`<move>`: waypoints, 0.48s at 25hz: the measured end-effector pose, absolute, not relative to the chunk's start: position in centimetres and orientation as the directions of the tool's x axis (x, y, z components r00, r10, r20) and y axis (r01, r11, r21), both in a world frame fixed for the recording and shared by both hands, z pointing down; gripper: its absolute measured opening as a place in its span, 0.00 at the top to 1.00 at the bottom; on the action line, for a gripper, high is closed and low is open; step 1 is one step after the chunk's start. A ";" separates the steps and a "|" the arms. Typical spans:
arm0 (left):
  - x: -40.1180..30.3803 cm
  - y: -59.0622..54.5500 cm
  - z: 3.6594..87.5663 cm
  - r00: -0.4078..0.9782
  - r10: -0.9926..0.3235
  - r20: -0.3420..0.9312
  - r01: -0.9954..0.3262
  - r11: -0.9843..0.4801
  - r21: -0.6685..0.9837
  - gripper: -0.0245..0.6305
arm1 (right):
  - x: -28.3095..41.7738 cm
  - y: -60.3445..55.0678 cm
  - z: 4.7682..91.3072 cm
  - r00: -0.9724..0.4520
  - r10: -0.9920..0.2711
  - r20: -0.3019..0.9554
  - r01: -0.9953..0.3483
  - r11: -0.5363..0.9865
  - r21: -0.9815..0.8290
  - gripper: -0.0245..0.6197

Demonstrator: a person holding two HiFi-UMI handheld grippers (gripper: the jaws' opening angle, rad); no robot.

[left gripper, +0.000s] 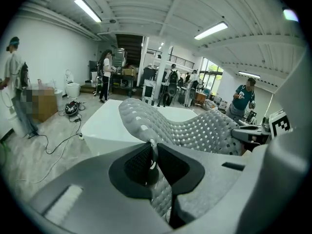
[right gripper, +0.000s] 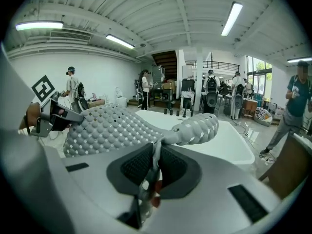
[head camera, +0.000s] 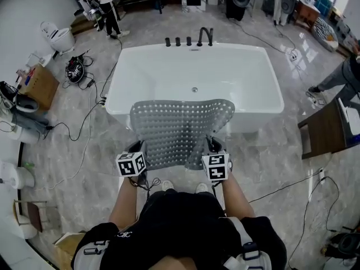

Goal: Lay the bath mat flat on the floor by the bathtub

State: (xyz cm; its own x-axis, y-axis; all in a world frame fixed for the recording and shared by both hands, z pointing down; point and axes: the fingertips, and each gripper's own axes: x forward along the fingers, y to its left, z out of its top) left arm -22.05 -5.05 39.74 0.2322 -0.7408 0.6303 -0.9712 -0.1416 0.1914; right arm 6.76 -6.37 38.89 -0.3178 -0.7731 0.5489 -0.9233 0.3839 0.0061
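Note:
A grey perforated bath mat [head camera: 179,129] hangs spread between my two grippers, its far edge over the near rim of the white bathtub [head camera: 194,75]. My left gripper [head camera: 139,153] is shut on the mat's near left corner, and in the left gripper view the mat [left gripper: 187,126] is pinched between the jaws of that gripper [left gripper: 151,155]. My right gripper [head camera: 212,151] is shut on the near right corner; the right gripper view shows the mat [right gripper: 109,128] clamped in its jaws [right gripper: 155,162]. The mat sags slightly in the middle, held off the floor.
Black taps [head camera: 190,39] stand at the tub's far rim. Cables [head camera: 84,122] trail over the marble floor at left beside a cardboard box [head camera: 39,86]. A dark wooden table [head camera: 326,131] stands at right. People stand at the back and at the right edge.

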 end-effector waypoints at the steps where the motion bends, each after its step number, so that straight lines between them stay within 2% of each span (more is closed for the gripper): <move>1: -22.3 -4.9 40.2 0.233 -0.733 0.639 -0.971 -0.138 0.196 0.90 | 6.7 -6.1 39.4 -0.315 -0.765 0.562 -0.923 0.385 0.007 0.90; 12: -21.9 -3.0 46.5 0.257 -0.637 0.727 -0.965 -0.127 0.230 0.90 | 8.3 -3.3 46.9 -0.254 -0.666 0.702 -0.926 0.376 0.021 0.90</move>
State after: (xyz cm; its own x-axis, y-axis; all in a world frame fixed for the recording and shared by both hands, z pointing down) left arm -21.86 -3.03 46.52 0.2574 -0.6366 0.7270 -0.9648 -0.1272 0.2302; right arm 8.28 -3.34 46.91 -0.2543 -0.6656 0.7017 -0.9262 0.3764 0.0213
